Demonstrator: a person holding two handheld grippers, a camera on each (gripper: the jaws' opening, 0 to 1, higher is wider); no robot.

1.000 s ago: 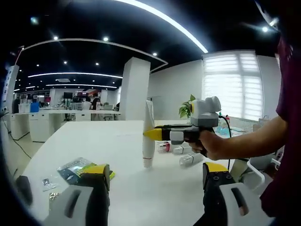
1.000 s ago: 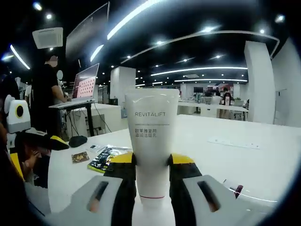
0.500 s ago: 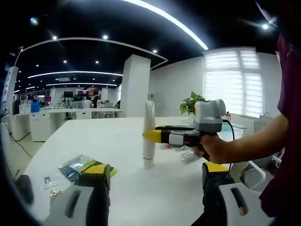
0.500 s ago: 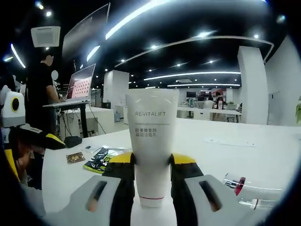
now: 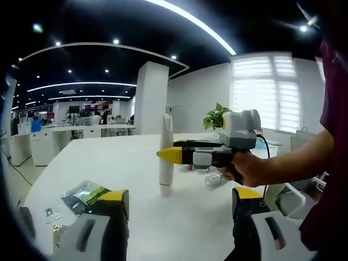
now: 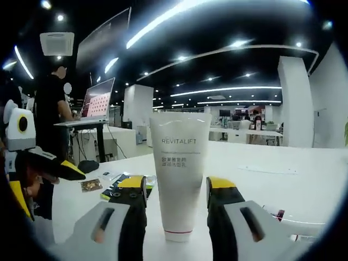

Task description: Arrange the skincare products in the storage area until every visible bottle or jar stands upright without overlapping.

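White plastic, printed REVITALIFT, the tube stands upright on its cap on the white tabletop, cap down and crimped end up. In the right gripper view the right hand-held gripper has its yellow-tipped jaws on either side of the tube, spread apart with a gap showing between each jaw and the tube, so it is open and not gripping. To the tube's left lie a dark green packet and a small card, with the left hand-held gripper beyond them at the view's edge (whether it is open cannot be told from there).

In the left gripper view the left hand-held gripper is open, its jaws wide apart and holding nothing. Ahead of it the tube stands upright, with the right hand-held gripper at its middle, held in a person's hand. Small bottles lie on their sides just beyond the tube, behind the gripper. A foil packet lies left of the tube.
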